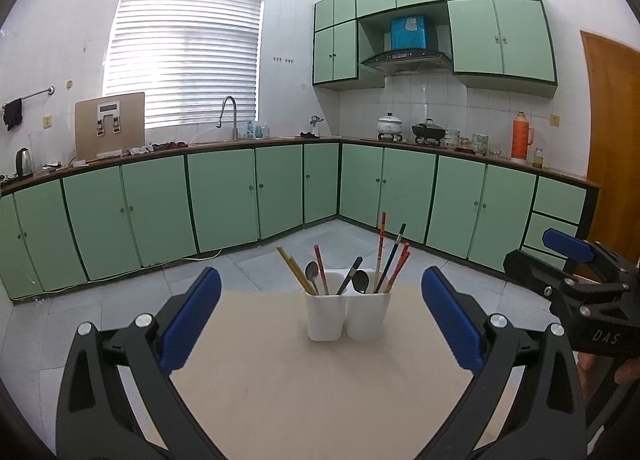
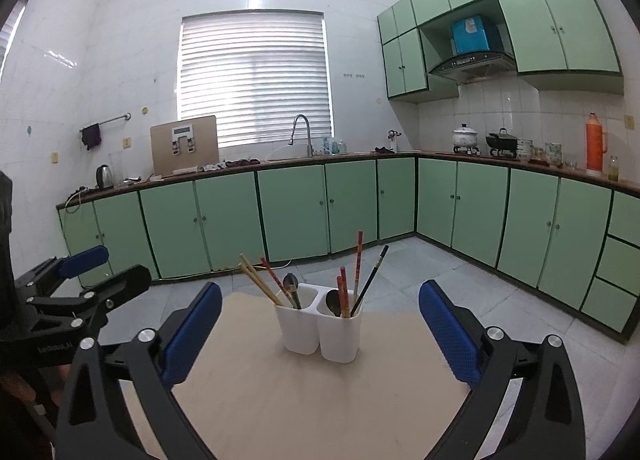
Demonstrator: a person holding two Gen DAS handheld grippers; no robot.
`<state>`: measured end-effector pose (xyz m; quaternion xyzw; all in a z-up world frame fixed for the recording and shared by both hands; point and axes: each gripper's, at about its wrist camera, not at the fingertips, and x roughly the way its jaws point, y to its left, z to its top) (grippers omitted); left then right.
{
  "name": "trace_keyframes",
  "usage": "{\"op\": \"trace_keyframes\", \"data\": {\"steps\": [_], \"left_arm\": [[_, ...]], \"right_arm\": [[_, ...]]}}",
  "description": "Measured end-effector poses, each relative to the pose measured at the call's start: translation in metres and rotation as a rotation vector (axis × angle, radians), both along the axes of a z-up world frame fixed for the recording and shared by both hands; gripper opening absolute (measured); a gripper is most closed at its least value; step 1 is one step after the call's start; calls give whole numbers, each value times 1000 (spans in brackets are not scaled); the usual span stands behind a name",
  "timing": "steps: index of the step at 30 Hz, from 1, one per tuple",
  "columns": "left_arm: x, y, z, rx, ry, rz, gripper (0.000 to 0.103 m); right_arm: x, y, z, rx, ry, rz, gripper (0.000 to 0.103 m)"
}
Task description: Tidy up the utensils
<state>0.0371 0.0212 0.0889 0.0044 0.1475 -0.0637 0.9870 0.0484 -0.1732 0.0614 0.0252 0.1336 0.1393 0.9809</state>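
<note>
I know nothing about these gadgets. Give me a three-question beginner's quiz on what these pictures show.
1. True or false: the left gripper is clamped on a spoon.
2. How many compartments does the white utensil holder have?
3. Where are the chopsticks? A) lying on the table B) standing in the holder C) in the right gripper

Key
1. False; its jaws stand open with nothing between them.
2. Two, side by side.
3. B

Glossy white plastic holder point(image 1: 347, 316), seemingly matt wooden table point(image 1: 280, 380)
</note>
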Motion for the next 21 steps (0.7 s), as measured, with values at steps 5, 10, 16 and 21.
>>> {"op": "trace_keyframes", "data": {"steps": [5,10,16,21], "left_arm": [[-8,-1,-1,4,-2,2,97],[-14,-1,-2,5,2,4,97],[-17,0,-2,4,-1,5,97],[-17,0,-2,3,-1,5,97]], "right_arm": [[-5,5,-2,-4,7,13,97],[-9,8,-2,-2,7,24,97],[-10,5,0,4,4,28,97],[-9,3,0,7,4,28,97]]}}
